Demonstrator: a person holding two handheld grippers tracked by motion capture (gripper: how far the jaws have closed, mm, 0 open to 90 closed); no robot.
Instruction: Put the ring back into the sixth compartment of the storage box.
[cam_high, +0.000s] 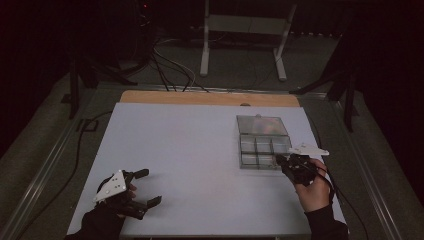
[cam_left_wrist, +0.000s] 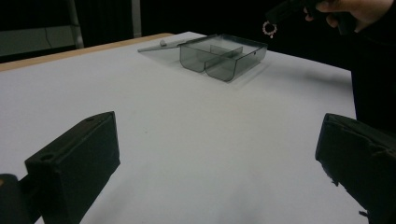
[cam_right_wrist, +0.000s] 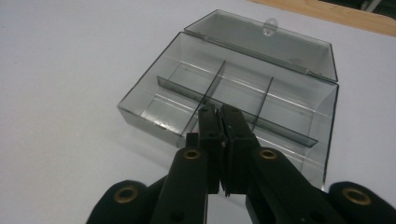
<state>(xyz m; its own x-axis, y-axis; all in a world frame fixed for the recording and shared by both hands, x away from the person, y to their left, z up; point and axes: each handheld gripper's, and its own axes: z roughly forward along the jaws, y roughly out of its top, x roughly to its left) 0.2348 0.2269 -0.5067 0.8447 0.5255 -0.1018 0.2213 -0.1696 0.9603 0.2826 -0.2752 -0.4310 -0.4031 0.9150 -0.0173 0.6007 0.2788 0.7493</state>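
Free room: tabletop (cam_high: 190, 150) lies bare left of the box.
Obstacle: open compartment box (cam_high: 262, 142), far right.

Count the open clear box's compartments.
6 in the clear box: three along the lid, three nearer the right gripper, whose fingers, shut on a small ring, hide part of that row.

You are working in a dim lab or recording studio: black curtains close off the back, loose cables (cam_high: 170, 70) trail over the grey carpet, a white metal stand (cam_high: 245, 30) waits behind, and metal rails (cam_high: 45, 170) frame your white-topped table (cam_high: 190, 165).
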